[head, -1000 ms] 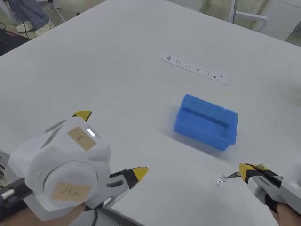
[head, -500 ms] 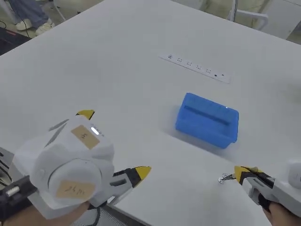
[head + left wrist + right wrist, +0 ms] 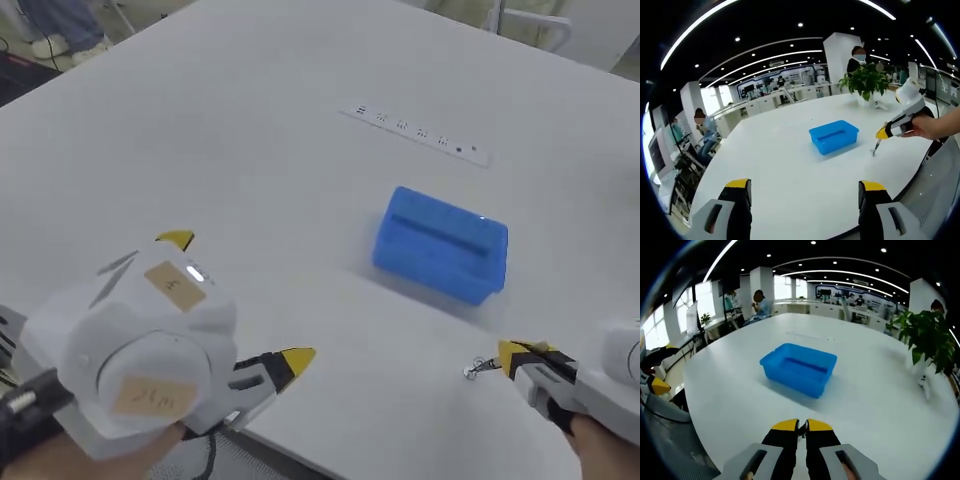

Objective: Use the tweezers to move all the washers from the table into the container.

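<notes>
While low, right gripper (image 3: 513,354) on tweezers (image 3: 483,367)

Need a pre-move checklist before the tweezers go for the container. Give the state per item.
1. Right gripper shut on tweezers: ok.
2. Washer held in the tweezers' tips: cannot tell, too small; it lies right at the tips.
3. Container upright, top open: ok.
4. Table bare between tweezers and container: ok.
5. Left gripper open, holding nothing, well to the side of the container: ok.
6. Other washers left on the table: cannot tell.
</notes>
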